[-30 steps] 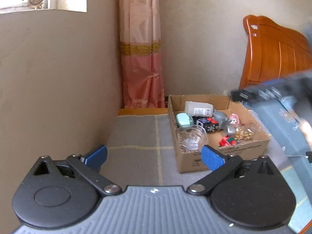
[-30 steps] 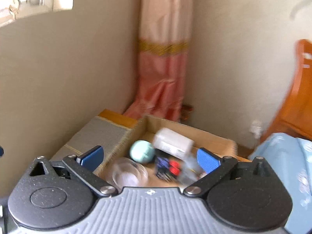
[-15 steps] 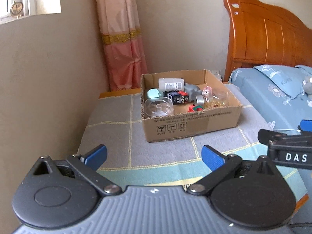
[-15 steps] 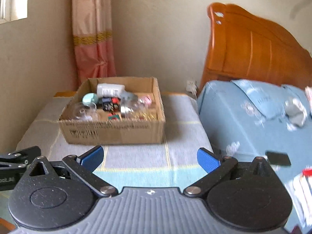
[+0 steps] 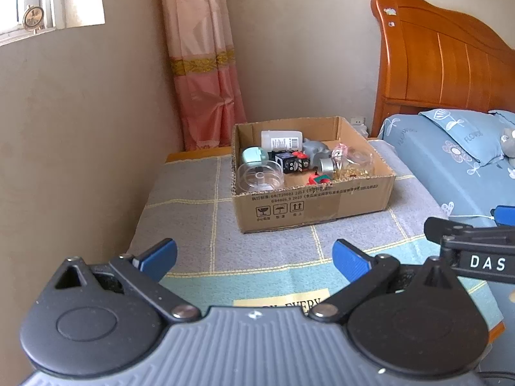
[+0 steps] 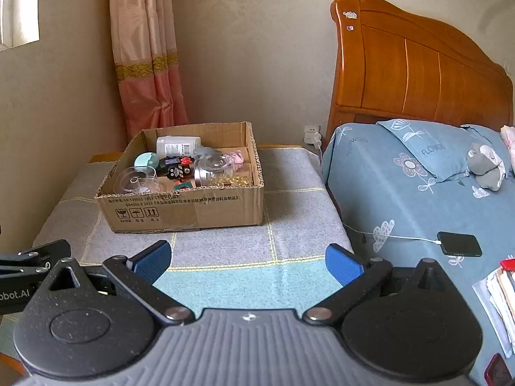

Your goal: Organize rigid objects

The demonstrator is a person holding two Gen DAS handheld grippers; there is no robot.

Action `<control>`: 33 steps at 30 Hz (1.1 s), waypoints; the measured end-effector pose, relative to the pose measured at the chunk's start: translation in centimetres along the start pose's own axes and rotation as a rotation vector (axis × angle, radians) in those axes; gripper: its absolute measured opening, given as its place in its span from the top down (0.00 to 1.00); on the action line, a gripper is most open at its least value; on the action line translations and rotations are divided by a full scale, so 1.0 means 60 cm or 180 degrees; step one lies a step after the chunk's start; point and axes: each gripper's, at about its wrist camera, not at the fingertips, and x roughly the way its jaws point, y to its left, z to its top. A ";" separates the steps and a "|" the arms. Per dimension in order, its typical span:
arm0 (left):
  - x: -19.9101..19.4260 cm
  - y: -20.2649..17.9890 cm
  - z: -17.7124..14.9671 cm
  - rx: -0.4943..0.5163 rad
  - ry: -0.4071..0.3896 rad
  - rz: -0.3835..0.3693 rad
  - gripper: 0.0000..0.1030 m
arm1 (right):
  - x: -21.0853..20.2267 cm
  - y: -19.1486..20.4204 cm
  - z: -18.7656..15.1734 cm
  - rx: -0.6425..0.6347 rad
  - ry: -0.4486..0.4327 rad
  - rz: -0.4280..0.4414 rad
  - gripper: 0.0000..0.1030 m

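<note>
A cardboard box point(image 5: 322, 206) point(image 6: 193, 207) stands on a low table with a grey checked cloth point(image 5: 193, 222) point(image 6: 289, 206). In it lie a white bottle point(image 5: 281, 140) point(image 6: 177, 145), a mint round case point(image 5: 252, 156) point(image 6: 145, 160), a clear round container point(image 5: 259, 177) point(image 6: 135, 181), a black cube point(image 5: 291, 162), a glass jar point(image 6: 212, 169) and small toys. My left gripper point(image 5: 254, 259) is open and empty, well short of the box. My right gripper point(image 6: 248, 262) is open and empty, also short of it.
A bed with a blue floral cover point(image 6: 418, 199) and wooden headboard point(image 6: 418, 67) is on the right. A phone on a charging cable point(image 6: 458, 243), a plush toy point(image 6: 486, 165) and papers point(image 6: 499, 296) lie on it. Wall and pink curtain point(image 5: 206, 74) stand behind the table.
Both grippers have pulled back from over the box, which now sits farther away. The view has steadied since half a second ago. Both stay open and empty.
</note>
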 end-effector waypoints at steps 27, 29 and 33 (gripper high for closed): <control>-0.006 0.005 0.005 -0.0069 -0.0026 -0.0008 0.01 | -0.008 0.013 0.011 -0.0036 -0.0059 0.0033 0.00; -0.006 0.003 0.005 -0.0069 -0.0026 -0.0004 0.01 | -0.008 0.012 0.011 -0.0041 -0.0058 0.0038 0.00; -0.006 0.004 0.005 -0.0067 -0.0025 -0.0014 0.01 | -0.007 0.011 0.010 -0.0022 -0.0057 0.0042 0.00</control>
